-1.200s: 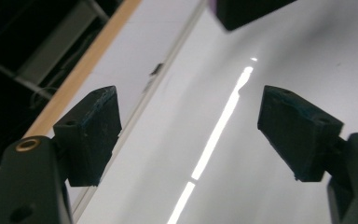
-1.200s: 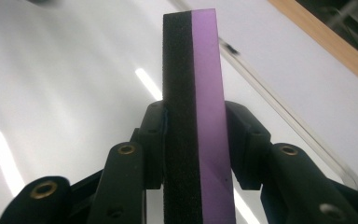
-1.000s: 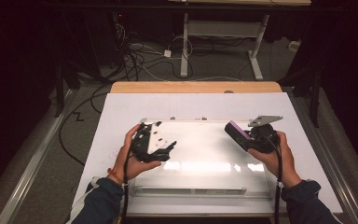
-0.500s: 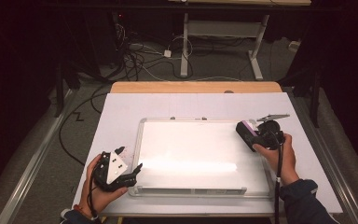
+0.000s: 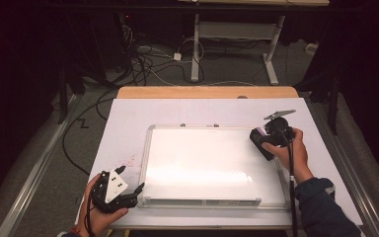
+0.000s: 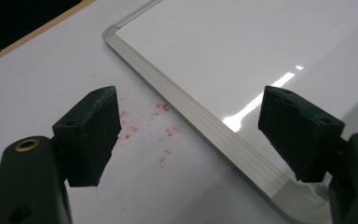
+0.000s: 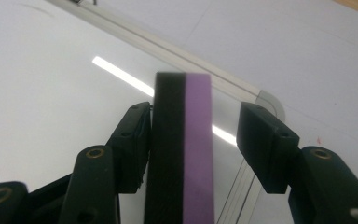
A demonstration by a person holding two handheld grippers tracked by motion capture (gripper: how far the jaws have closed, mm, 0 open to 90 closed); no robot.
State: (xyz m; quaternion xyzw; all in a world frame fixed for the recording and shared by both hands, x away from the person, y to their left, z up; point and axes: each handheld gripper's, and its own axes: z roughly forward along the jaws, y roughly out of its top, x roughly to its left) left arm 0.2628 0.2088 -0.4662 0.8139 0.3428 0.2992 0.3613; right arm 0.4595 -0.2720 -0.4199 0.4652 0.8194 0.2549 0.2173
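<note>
Pulled back to the whiteboard's [image 5: 212, 165] near corner, left gripper [image 5: 128, 195] gapes empty; right gripper [image 7: 193, 140] loosely cradles the eraser [image 7: 184, 149], one jaw clear, poised for wiping.

Floor: I note grey carpet [image 5: 44, 163] — black cables [image 5: 143, 59] strewn across it.
Furniture: white-legged desk frame [image 5: 237, 34] beyond my table [image 5: 128, 118].
Light: room dark — tabletop lit.

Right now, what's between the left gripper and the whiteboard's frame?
In the left gripper view: white table cover with red specks between left gripper and whiteboard.
</note>
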